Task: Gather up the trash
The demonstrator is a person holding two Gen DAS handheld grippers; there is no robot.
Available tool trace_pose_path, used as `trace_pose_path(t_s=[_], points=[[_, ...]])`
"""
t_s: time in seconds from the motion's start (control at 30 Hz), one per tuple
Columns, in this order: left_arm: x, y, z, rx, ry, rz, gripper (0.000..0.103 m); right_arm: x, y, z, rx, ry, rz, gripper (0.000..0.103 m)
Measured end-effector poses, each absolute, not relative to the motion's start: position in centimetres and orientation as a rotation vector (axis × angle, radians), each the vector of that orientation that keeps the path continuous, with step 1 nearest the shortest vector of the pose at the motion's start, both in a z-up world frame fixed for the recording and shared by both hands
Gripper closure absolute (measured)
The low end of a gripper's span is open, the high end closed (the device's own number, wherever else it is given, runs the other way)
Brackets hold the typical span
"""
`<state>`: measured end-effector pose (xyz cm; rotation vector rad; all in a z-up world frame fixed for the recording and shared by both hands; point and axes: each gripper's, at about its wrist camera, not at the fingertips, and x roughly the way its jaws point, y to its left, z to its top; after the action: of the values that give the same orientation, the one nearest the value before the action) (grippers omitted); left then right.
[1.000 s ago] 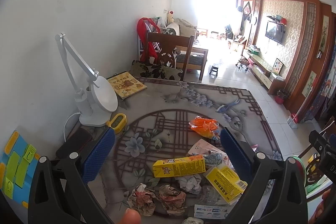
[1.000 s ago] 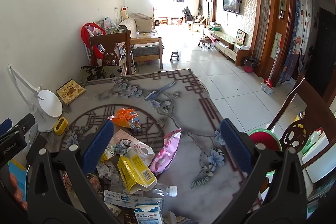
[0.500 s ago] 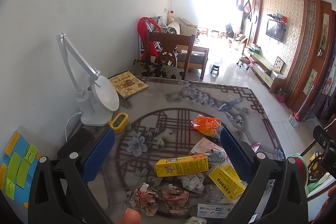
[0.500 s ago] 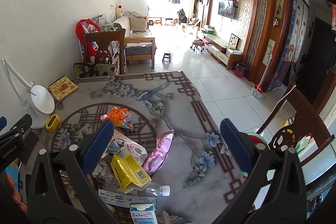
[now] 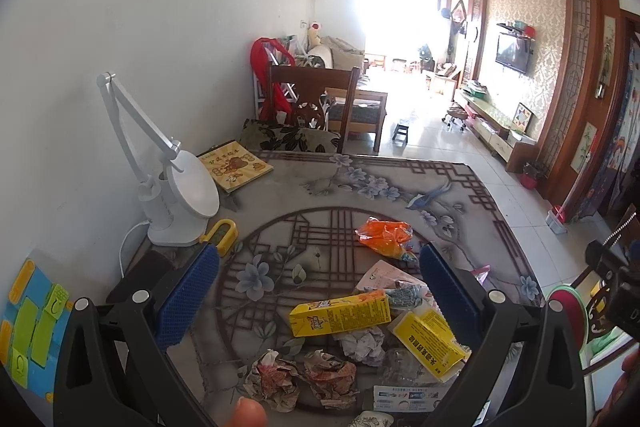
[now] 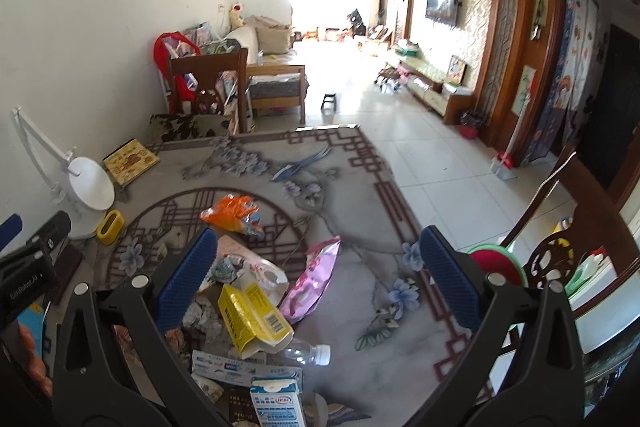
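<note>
Trash lies in a heap on the patterned table (image 5: pixel 360 187). In the left wrist view I see a long yellow carton (image 5: pixel 340 313), a yellow box (image 5: pixel 428 341), an orange wrapper (image 5: pixel 384 237) and crumpled paper balls (image 5: pixel 304 379). The right wrist view shows the yellow box (image 6: pixel 252 317), the orange wrapper (image 6: pixel 230 213), a pink bag (image 6: pixel 312 279), a clear plastic bottle (image 6: pixel 308 353) and a blue-white milk carton (image 6: pixel 276 403). My left gripper (image 5: pixel 318 299) is open above the heap. My right gripper (image 6: pixel 318 291) is open above the pink bag. Both are empty.
A white desk lamp (image 5: pixel 172 187), a small yellow holder (image 5: pixel 220 235) and a yellow book (image 5: pixel 234 167) stand at the table's left by the wall. A wooden chair (image 5: pixel 312 107) is at the far end. Another chair (image 6: pixel 560 227) and coloured plates (image 6: pixel 496 263) are at the right.
Both grippers have shifted slightly forward over the table, staying open. The trash has not moved.
</note>
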<state>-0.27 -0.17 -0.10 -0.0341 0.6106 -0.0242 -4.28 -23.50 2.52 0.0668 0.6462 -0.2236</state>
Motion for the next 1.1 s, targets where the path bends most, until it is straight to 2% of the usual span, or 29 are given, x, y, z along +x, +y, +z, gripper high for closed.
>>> trace_pose_path(t_s=[0.13, 0.3, 0.47, 0.53, 0.57, 0.63, 0.7, 1.1], points=[[-0.2, -0.2, -1.7, 0.001, 0.639, -0.05, 0.008, -4.2, -24.6, -2.3, 0.099, 0.785, -0.124, 0.003], [0.0, 0.8, -4.7, 0.023, 0.724, -0.119, 0.008, -5.1, -23.9, -11.4, 0.174, 1.092, -0.01, 0.007], [-0.3, 1.5, -7.3, 0.055, 0.747, -0.157, 0.008, -7.1, -21.4, -17.7, 0.195, 1.259, 0.082, 0.023], [0.3, 2.3, -8.6, -0.002, 0.794, -0.177, 0.008, -7.2, -20.8, -19.0, 0.188, 1.298, 0.106, 0.042], [0.8, 2.8, -9.4, -0.036, 0.824, -0.177, 0.008, -7.1, -20.7, -19.6, 0.19, 1.313, 0.111, 0.047], [1.5, 3.1, -10.5, -0.06, 0.857, -0.189, 0.012, -7.2, -20.8, -19.6, 0.208, 1.302, 0.114, 0.048], [2.5, 2.7, -11.7, -0.012, 0.863, -0.249, 0.023, -7.3, -21.0, -19.0, 0.214, 1.267, 0.106, 0.048], [9.3, -4.5, -17.3, 0.553, 0.907, -0.551, 0.023, -7.5, -24.2, -15.8, 0.294, 1.179, 0.057, 0.048]])
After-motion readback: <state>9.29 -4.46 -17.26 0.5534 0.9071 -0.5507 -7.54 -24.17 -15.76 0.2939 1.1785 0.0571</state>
